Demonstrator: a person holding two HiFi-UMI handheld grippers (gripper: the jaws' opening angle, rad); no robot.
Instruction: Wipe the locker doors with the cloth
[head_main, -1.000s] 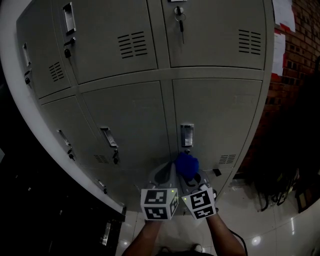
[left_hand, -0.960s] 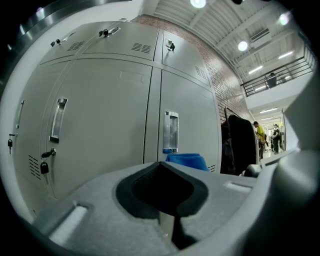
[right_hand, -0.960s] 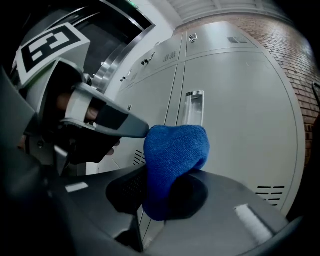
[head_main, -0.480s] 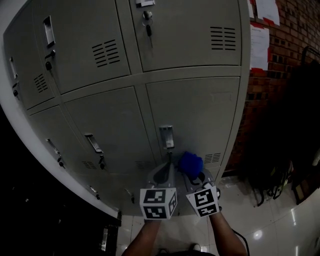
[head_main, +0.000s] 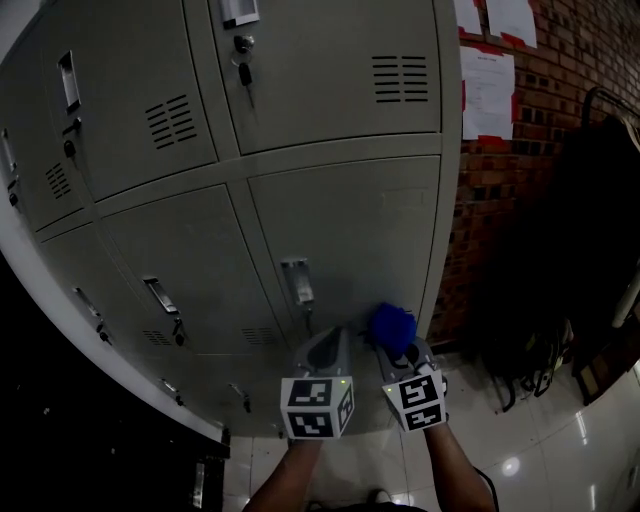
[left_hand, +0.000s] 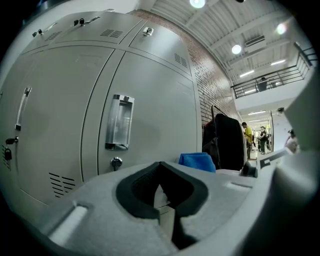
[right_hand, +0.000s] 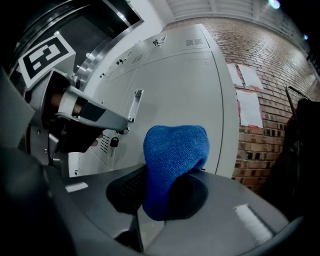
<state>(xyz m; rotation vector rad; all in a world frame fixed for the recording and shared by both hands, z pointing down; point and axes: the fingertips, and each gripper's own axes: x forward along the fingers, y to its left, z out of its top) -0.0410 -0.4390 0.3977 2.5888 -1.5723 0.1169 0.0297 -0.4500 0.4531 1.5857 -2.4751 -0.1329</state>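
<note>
Open gap before locker doors (head_main: 350, 230), brick wall (head_main: 500, 190) and dark bags (head_main: 570, 290) rightward

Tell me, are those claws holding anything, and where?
The right gripper is shut on the blue cloth, pinching its lower end; the bunched top sticks out. The left gripper is shut, holding nothing.

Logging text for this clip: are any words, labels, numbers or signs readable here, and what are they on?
No text here can be read.
Paper sheets on the brick wall: printed, but too small to read.
Label holder on the upper locker door: too small to read.
Marker cubes: black-and-white square patterns only, no letters or numbers.
</note>
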